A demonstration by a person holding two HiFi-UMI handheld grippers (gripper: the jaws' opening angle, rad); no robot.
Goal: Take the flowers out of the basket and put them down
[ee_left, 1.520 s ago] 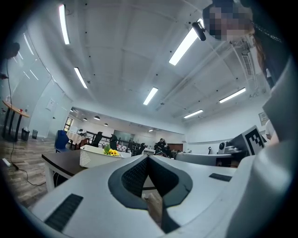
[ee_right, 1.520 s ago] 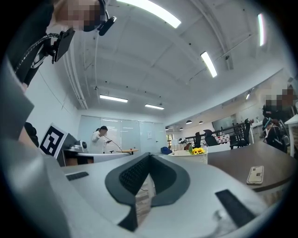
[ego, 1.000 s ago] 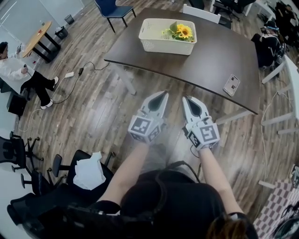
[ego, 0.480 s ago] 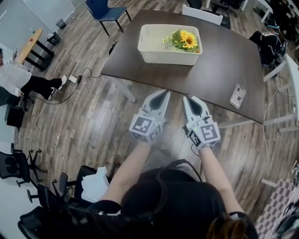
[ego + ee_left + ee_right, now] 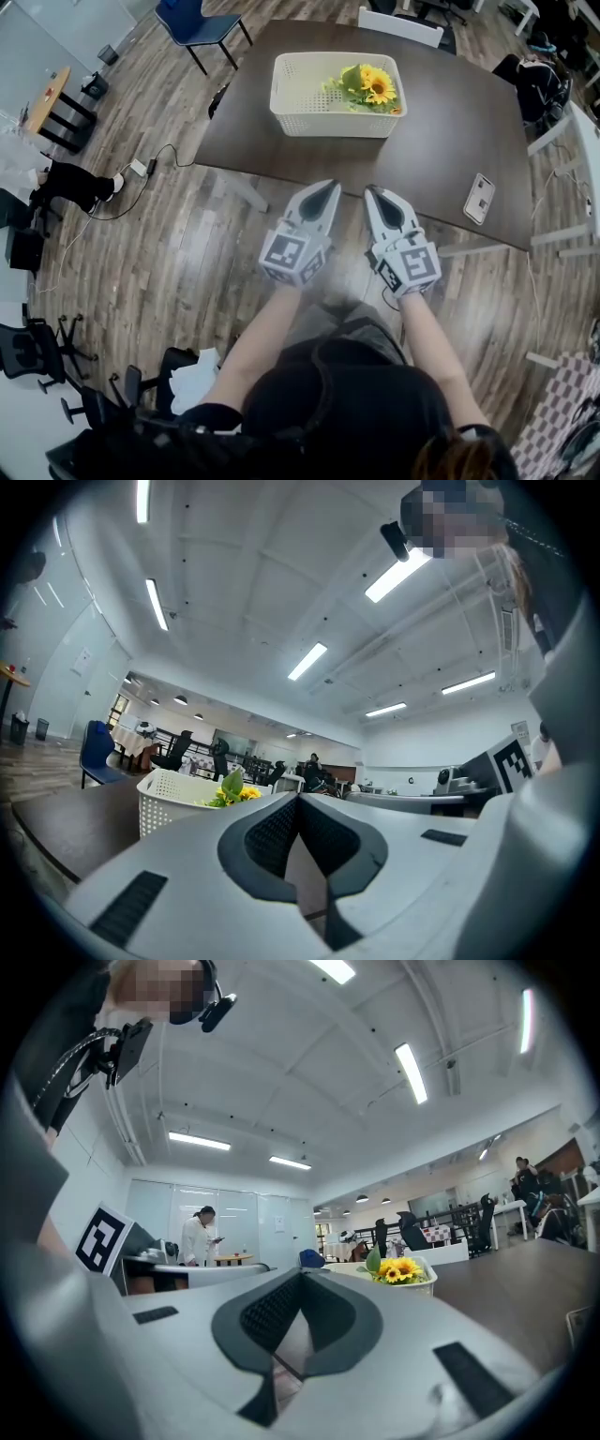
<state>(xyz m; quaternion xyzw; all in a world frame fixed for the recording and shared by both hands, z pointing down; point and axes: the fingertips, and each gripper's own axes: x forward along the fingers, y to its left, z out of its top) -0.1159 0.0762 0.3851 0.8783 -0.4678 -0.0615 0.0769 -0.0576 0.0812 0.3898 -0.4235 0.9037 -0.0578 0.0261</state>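
A white perforated basket [image 5: 323,120] stands on the dark brown table [image 5: 441,150], with yellow sunflowers and green leaves [image 5: 367,86] in its right end. The flowers [image 5: 228,793] also show over the basket [image 5: 164,799] in the left gripper view, and the flowers [image 5: 397,1268] in the right gripper view. My left gripper [image 5: 326,187] and right gripper [image 5: 371,191] are held side by side at the table's near edge, well short of the basket. Both are shut with nothing in them.
A phone [image 5: 480,198] lies face up at the table's right near edge. A blue chair [image 5: 192,23] stands at the table's far left, a white chair [image 5: 398,26] behind it. A cable and power strip [image 5: 141,169] lie on the wood floor to the left.
I have moved forward toward the table: the basket and table edge sit lower and closer in the head view, and the grippers now reach the table's near edge. Both stay shut.
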